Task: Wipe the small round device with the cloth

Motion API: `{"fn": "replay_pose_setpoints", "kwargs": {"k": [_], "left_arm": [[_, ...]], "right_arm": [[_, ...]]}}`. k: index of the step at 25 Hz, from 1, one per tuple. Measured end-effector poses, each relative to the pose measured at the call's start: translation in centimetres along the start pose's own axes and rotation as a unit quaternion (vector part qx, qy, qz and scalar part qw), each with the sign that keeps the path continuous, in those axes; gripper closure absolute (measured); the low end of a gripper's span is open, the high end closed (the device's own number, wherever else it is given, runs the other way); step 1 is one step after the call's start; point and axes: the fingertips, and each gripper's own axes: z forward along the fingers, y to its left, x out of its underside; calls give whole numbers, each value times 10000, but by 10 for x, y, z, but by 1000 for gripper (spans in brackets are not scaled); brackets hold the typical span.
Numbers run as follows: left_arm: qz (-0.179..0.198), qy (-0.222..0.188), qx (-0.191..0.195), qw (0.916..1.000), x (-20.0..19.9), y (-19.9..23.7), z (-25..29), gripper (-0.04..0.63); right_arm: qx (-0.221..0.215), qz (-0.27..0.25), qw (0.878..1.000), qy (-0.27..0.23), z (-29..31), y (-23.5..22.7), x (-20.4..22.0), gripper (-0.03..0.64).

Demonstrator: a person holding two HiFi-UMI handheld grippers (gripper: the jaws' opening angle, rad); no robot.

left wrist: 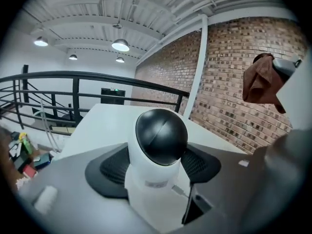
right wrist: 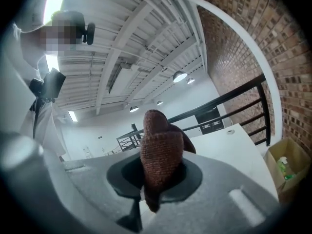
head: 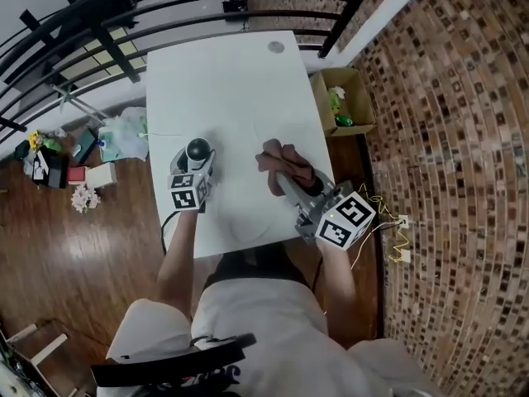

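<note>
L gripper (left wrist: pixel 158 168) is clamped on the small round device (left wrist: pixel 161 138): pads either side of its white body, black dome up, over the worktop (head: pixel 240 81) nr its front edge. R gripper (right wrist: pixel 158 177) pinches the bunched cloth (right wrist: pixel 161 150), apart from the device. Risks, imo: smooth body may twist/slip w/ wiping pressure. Cloth could drag out of the pinch if pushed hard.

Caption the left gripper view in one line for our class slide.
Left hand-held gripper grips the small round device; the brown cloth shows at upper right.
</note>
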Motion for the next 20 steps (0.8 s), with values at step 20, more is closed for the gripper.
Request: {"fn": "replay_pose_setpoints", "kwargs": {"k": [20], "left_arm": [[495,-942,554,9928,-40,-61,-121,245]], "right_arm": [[285,-271,9990,-229,-35,69,30,588]]}}
